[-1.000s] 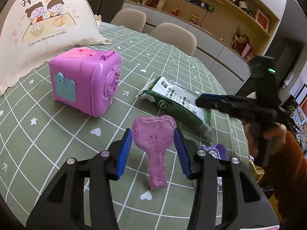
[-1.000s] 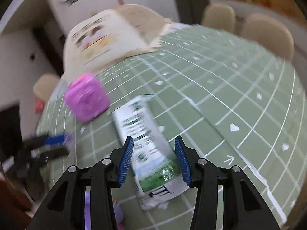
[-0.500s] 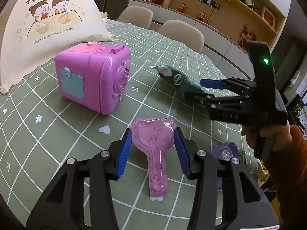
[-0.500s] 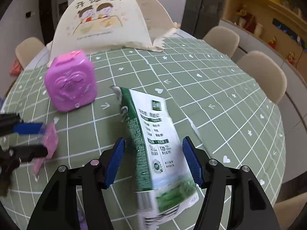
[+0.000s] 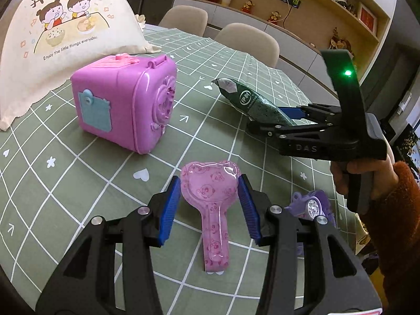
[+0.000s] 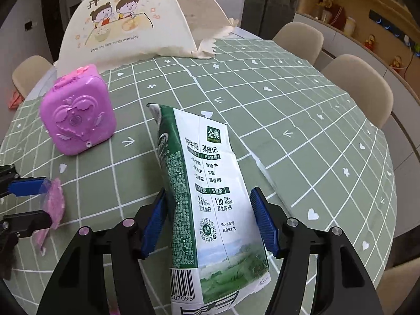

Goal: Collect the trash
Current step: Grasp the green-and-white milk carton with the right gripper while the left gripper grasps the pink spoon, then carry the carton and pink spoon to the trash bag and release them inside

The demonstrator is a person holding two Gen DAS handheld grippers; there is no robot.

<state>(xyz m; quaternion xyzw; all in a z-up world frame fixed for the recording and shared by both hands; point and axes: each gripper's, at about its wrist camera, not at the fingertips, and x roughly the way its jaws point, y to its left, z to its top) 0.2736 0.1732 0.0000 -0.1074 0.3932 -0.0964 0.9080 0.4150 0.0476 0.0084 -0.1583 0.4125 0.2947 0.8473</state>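
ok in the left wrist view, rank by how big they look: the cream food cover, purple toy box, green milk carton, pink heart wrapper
1. cream food cover
2. purple toy box
3. pink heart wrapper, nearest, so inflated
4. green milk carton, seen edge-on, partly hidden

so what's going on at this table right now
A person is clearing trash from a green checked tablecloth with a handheld gripper in each hand. The right gripper is shut on a flattened milk carton, which is lifted clear of the cloth. The left gripper has its fingers on both sides of a pink heart-shaped plastic wrapper; whether that is lifted is unclear. A purple toy box, a small purple trinket and a printed food cover sit untouched.
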